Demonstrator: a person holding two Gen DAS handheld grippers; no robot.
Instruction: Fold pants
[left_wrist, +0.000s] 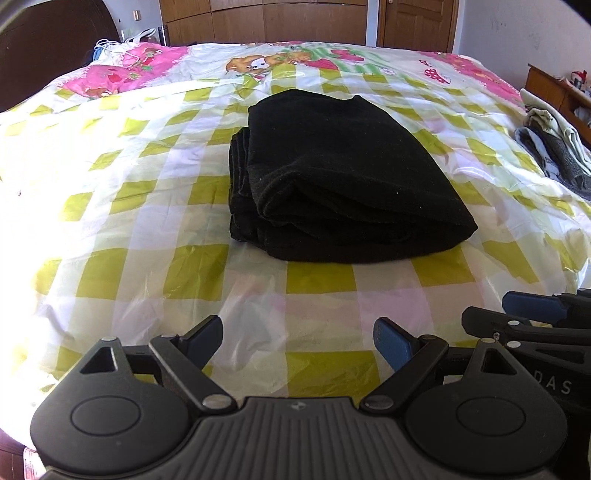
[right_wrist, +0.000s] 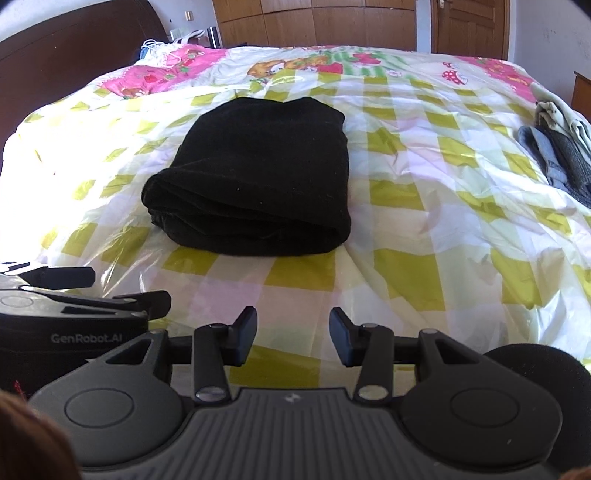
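**Left wrist view: folded pants on the bed**

The black pants (left_wrist: 332, 177) are seen folded into a stack on the checked bedspread (left_wrist: 147, 229). The left gripper (left_wrist: 298, 334) and right gripper (right_wrist: 293, 330) are held apart from them, jaws parted, nothing gripped.

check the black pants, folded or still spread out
Folded. The pants lie as a compact stack on the bed, with several layers showing along the near edge, and neither gripper touches them.
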